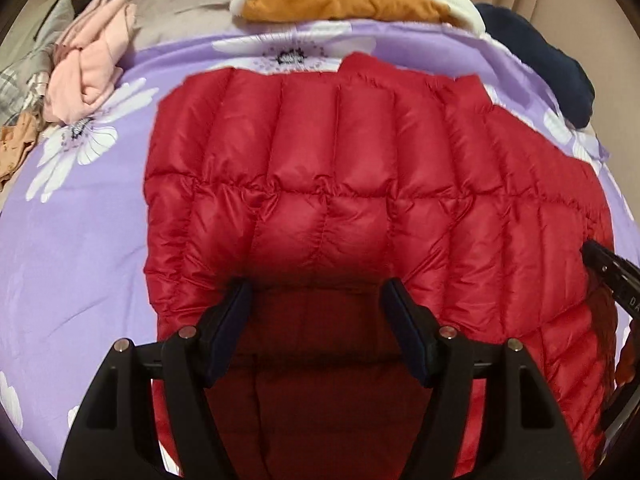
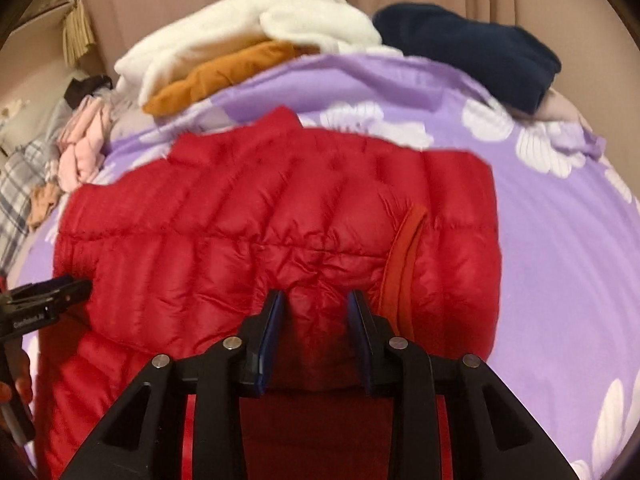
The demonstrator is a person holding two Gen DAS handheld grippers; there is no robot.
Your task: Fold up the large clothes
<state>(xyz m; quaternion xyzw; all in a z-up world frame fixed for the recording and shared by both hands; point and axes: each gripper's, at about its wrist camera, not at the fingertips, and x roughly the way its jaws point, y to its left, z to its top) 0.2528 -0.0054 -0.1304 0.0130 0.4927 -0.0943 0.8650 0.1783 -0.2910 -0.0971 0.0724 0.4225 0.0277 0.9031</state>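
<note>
Red puffy jacket point(image 1: 340, 200) lies flat on the purple bedsheet point(image 1: 80, 248). Your left gripper point(image 1: 316, 312) and right gripper point(image 2: 316, 308) are both let go. Pinch the bottom edge evenly, then fold it up.

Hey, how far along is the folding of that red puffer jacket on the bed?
Partly done. The red puffer jacket lies spread on the purple floral sheet, one cuffed sleeve already folded across it. In hand: the left gripper and right gripper both hover open over its near edge, gripping nothing. Left: the final folds, then stacking with the folded white and orange clothes.
</note>
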